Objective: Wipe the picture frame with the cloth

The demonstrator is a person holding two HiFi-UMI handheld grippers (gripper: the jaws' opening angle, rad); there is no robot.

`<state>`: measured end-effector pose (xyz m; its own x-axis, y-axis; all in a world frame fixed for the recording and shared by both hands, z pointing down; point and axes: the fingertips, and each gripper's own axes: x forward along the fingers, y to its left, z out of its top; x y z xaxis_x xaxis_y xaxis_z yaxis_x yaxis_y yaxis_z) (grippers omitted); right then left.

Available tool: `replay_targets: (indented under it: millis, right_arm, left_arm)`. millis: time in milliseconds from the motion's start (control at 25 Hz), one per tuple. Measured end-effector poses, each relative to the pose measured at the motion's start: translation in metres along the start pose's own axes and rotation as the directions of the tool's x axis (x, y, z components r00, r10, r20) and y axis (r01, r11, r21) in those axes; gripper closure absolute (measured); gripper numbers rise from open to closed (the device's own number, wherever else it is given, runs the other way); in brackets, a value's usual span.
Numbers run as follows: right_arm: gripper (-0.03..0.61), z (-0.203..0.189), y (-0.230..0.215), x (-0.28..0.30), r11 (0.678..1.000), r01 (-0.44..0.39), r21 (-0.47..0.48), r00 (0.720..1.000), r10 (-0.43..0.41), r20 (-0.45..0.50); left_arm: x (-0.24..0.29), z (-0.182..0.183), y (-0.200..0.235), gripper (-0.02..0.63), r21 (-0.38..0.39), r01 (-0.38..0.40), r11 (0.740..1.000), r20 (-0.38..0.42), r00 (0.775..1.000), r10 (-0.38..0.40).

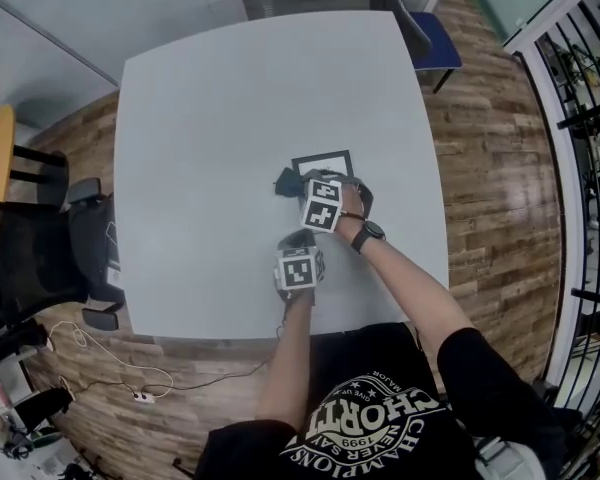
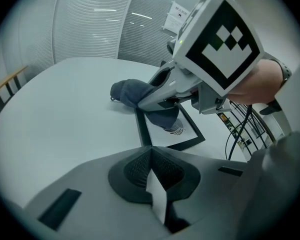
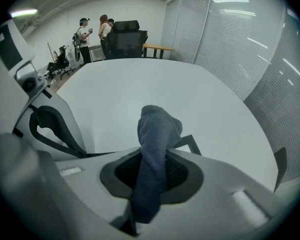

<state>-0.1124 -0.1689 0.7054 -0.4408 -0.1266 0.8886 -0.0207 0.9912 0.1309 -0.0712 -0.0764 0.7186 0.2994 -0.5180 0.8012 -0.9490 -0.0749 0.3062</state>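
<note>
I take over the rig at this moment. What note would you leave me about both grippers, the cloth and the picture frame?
Left gripper: shut, empty, on the person's side of the frame.
Right gripper: shut on the cloth, which touches the far end of the picture frame.
The frame lies flat on the table.
Done: cloth gripped and brought onto the frame.
Left: wiping; how much is already wiped does not show.
</note>
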Motion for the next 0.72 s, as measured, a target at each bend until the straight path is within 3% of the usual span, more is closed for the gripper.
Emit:
replay_targets:
  millis: [200,480,600,720]
  right_arm:
    - [0.502,-0.026,-0.004,-0.007,1.0,0.008,0.008,0.999,-0.007,-0.038]
    - [0.502,-0.093,-0.026,-0.037,0.987,0.075,0.142,0.987,-0.053,-0.153]
    - [0.502,-0.105,-0.032,-0.044,0.972,0.092,0.215,0.99,-0.067,-0.12]
    - [0.502,-0.105,-0.032,-0.045,0.972,0.098,0.214,0.99,-0.074,-0.119]
  left_arm:
    - [-0.001,0.0,0.0,0.618,-0.002,-0.015,1.0,-0.002,1.0,0.015]
    - [0.004,-0.004,0.002,0.618,-0.001,-0.007,1.0,-0.011,1.0,0.007]
    - [0.002,-0.003,0.002,0.618,-0.003,-0.014,1.0,-0.015,1.0,0.014]
    - [-0.001,-0.001,-0.004,0.618,-0.009,0.0,1.0,-0.014,1.0,0.0]
